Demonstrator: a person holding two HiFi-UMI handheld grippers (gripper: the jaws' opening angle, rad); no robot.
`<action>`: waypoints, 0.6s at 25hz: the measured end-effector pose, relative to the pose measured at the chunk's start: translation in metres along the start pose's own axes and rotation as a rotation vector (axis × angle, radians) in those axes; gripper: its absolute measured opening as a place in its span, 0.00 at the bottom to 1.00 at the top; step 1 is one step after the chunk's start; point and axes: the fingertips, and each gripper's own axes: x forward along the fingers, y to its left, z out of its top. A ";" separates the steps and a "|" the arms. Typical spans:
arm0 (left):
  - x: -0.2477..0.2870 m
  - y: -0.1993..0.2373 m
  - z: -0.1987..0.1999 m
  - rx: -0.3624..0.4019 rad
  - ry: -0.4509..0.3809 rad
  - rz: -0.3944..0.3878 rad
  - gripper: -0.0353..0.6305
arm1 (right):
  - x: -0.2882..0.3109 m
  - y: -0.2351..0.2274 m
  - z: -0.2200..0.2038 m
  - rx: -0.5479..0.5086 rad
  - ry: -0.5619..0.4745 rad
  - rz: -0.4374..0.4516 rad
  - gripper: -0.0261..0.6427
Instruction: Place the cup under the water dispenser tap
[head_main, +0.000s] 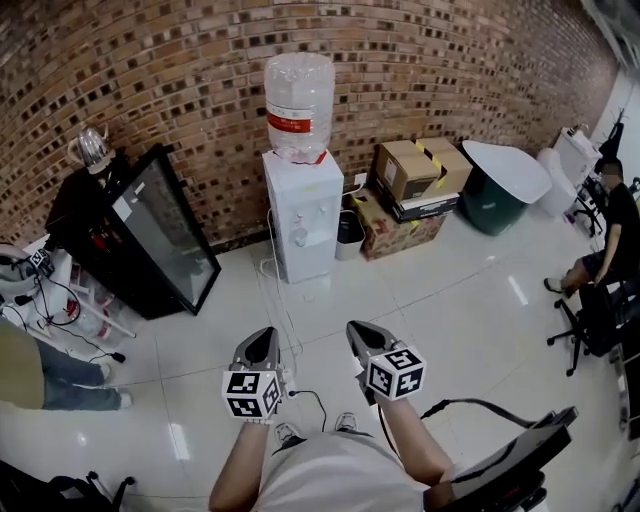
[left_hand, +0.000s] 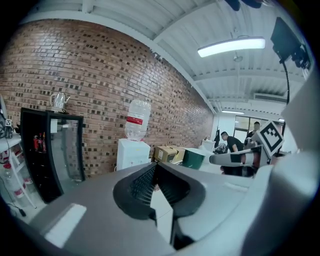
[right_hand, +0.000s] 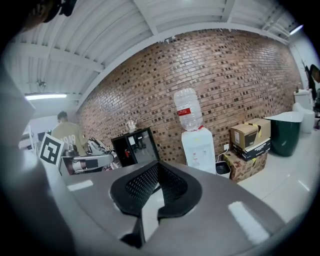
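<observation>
Two claws are held clenched and empty, the left gripper (head_main: 265, 335) and the right gripper (head_main: 358, 330), well short of the one water dispenser (head_main: 303, 215). One cable (head_main: 272, 285) is laid on the floor between. Left of the dispenser, one person (head_main: 45, 375) is cut off by the frame, and one black cabinet (head_main: 150, 235) is topped by a kettle (head_main: 92, 148). Right of it are ranged one black bin (head_main: 349, 228), stacked cardboard boxes (head_main: 415, 170), one green tub (head_main: 500, 195) and one seated person (head_main: 605, 240). The taps (head_main: 300, 237) are too small for a cup to be told there.

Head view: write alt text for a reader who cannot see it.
The left gripper and right gripper, both shut and empty, point toward a white water dispenser against a brick wall. No cup is in sight.
</observation>
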 end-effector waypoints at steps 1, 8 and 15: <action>-0.001 -0.002 -0.001 0.001 0.002 0.003 0.07 | -0.003 -0.001 -0.002 0.003 -0.002 -0.003 0.04; -0.012 -0.004 0.002 0.016 -0.003 0.027 0.07 | -0.007 0.002 0.004 -0.018 -0.021 0.004 0.04; -0.012 -0.008 0.000 0.025 0.003 0.009 0.07 | -0.014 0.007 0.009 -0.034 -0.038 -0.010 0.04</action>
